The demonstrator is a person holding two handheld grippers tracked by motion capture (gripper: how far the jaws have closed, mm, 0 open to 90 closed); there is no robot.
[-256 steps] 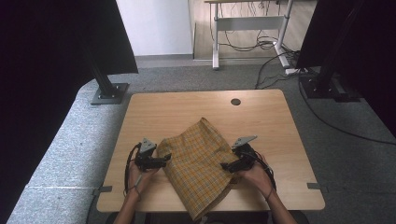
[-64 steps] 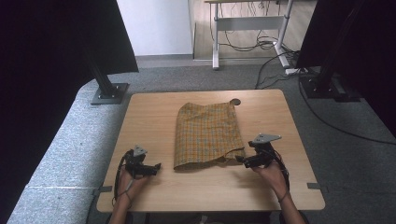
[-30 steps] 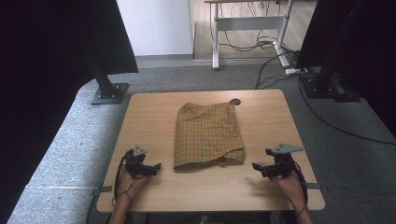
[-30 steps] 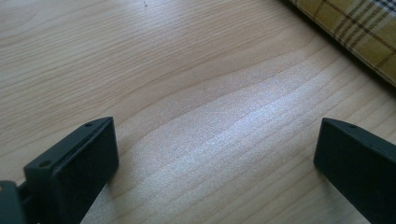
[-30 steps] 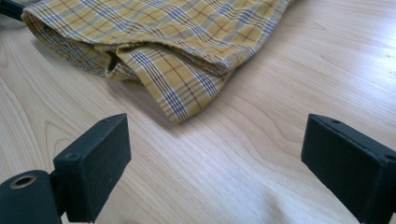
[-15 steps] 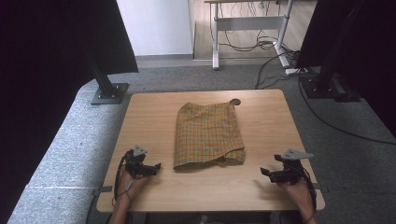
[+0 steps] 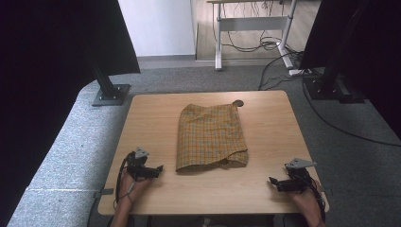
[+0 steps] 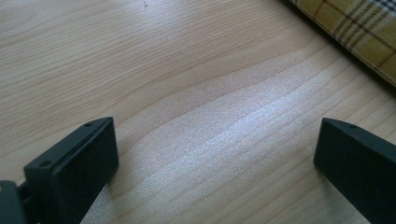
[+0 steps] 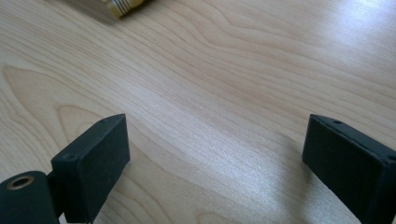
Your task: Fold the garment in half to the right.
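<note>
A pale wooden table (image 7: 283,123) stands on grey carpet (image 7: 71,142), its grain catching soft light. Black curtains (image 7: 52,56) hang on both sides — each beside a black stand with a flat base (image 7: 109,93). Behind, a white wall (image 7: 158,26) meets wood flooring, where a grey desk frame (image 7: 250,23) stands over loose cables (image 7: 274,45).
</note>
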